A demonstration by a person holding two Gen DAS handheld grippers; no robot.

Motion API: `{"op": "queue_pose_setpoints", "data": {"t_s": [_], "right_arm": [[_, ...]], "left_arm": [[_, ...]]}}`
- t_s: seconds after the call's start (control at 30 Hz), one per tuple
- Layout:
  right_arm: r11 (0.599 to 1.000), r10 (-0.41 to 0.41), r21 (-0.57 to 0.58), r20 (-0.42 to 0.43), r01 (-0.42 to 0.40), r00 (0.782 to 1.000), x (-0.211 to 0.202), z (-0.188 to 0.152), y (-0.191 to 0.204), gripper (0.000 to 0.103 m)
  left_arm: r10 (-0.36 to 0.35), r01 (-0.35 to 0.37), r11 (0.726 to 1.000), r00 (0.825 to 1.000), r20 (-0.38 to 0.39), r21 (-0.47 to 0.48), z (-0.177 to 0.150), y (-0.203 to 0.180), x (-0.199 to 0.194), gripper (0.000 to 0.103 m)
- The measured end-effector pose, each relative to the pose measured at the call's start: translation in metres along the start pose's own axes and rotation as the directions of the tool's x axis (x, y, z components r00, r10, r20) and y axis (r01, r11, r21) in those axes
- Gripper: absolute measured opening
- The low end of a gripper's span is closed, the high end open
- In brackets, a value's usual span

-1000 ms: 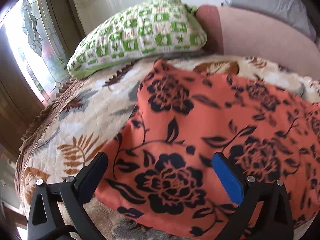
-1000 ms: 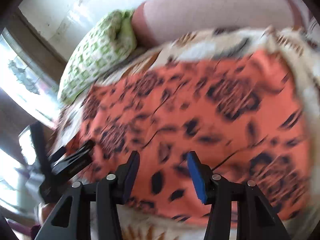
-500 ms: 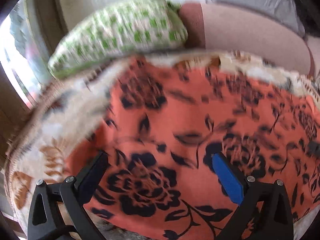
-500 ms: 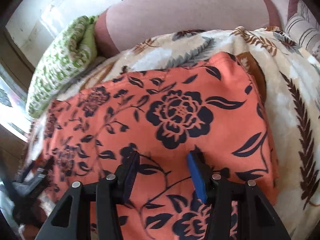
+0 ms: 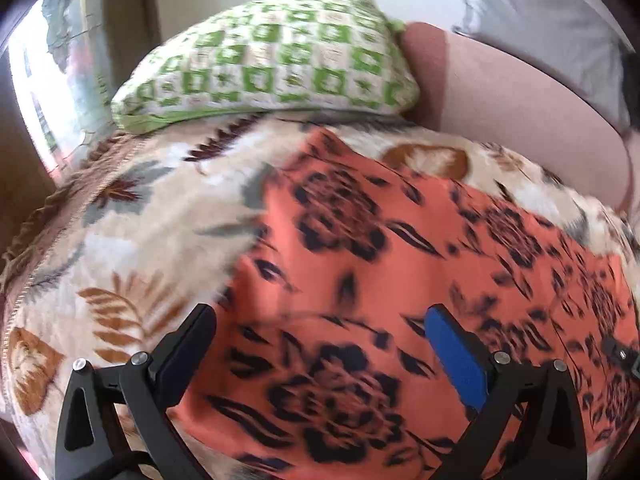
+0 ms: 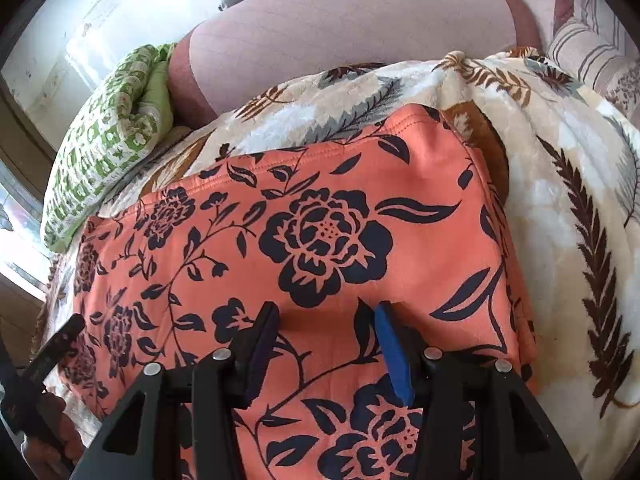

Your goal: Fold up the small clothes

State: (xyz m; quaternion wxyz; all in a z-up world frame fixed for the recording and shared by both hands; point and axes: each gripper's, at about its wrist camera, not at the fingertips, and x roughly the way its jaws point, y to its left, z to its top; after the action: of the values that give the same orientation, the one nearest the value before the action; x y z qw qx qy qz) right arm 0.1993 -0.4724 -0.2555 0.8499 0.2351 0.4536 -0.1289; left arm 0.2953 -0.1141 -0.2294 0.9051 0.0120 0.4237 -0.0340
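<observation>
An orange garment with black flowers point(image 6: 320, 240) lies flat on a leaf-print blanket; it also shows in the left wrist view point(image 5: 380, 280). My left gripper point(image 5: 320, 320) is open and empty, over the garment's near left edge. My right gripper point(image 6: 326, 312) is open and empty, low over the garment's near middle, its fingertips point(image 6: 386, 312) close to the cloth. The left gripper point(image 6: 56, 344) also shows at the lower left of the right wrist view.
The cream blanket point(image 6: 560, 200) covers a pink sofa point(image 6: 360, 32). A green and white cushion point(image 5: 272, 68) lies behind the garment at the left. A striped pillow point(image 6: 600, 52) sits at the far right. A window point(image 5: 32, 92) is on the left.
My right gripper has moved right and lower over the garment. My left gripper has shifted left, back towards the garment's left edge. Both stay open.
</observation>
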Motion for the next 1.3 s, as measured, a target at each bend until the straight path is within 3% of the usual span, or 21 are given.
{"op": "queue_pose_setpoints", "data": {"t_s": [0.2, 0.33, 0.43, 0.53, 0.67, 0.8, 0.97, 1.07, 1.2, 1.3], "right_arm": [[0.987, 0.084, 0.13, 0.081, -0.094, 0.993, -0.018, 0.012, -0.024, 0.054], [0.975, 0.105, 0.182, 0.128, -0.127, 0.986, -0.028, 0.021, -0.04, 0.054], [0.96, 0.124, 0.24, 0.085, -0.141, 0.989, -0.019, 0.026, -0.054, 0.054], [0.96, 0.117, 0.253, 0.019, -0.118, 0.993, -0.003, 0.027, -0.059, 0.054], [0.956, 0.136, 0.255, 0.044, -0.142, 0.99, -0.013, 0.029, -0.056, 0.054], [0.957, 0.184, 0.208, 0.101, -0.202, 0.978, -0.027, 0.029, -0.046, 0.054], [0.952, 0.295, 0.05, 0.114, -0.302, 0.949, -0.043, 0.018, -0.003, 0.055], [0.936, 0.351, -0.066, 0.063, -0.347, 0.934, -0.047, -0.002, 0.034, 0.055], [0.931, 0.326, -0.175, 0.01, -0.32, 0.945, -0.041, -0.026, 0.066, 0.055], [0.955, 0.245, -0.156, -0.055, -0.251, 0.968, -0.024, -0.035, 0.068, 0.055]], "left_arm": [[0.033, -0.039, 0.997, 0.996, -0.089, -0.073, 0.053, 0.014, 0.036, 0.103], [0.129, -0.134, 0.991, 0.981, -0.147, -0.023, 0.076, 0.005, 0.077, 0.103], [0.114, -0.128, 0.991, 0.963, -0.242, -0.04, 0.072, 0.008, 0.113, 0.103], [0.094, -0.116, 0.99, 0.967, -0.236, -0.082, 0.072, 0.014, 0.109, 0.103], [0.128, -0.13, 0.991, 0.977, -0.173, -0.004, 0.067, 0.015, 0.071, 0.103], [0.123, -0.127, 0.991, 0.988, -0.092, -0.042, 0.037, 0.043, 0.003, 0.103], [0.071, -0.081, 0.99, 0.994, -0.086, -0.118, -0.021, 0.076, -0.056, 0.103], [0.117, -0.125, 0.987, 0.99, -0.075, -0.106, -0.051, 0.078, -0.078, 0.103], [0.21, -0.21, 0.978, 0.977, 0.04, 0.006, -0.066, 0.061, -0.094, 0.103], [0.208, -0.211, 0.977, 0.975, 0.078, 0.03, -0.065, 0.052, -0.096, 0.103]]}}
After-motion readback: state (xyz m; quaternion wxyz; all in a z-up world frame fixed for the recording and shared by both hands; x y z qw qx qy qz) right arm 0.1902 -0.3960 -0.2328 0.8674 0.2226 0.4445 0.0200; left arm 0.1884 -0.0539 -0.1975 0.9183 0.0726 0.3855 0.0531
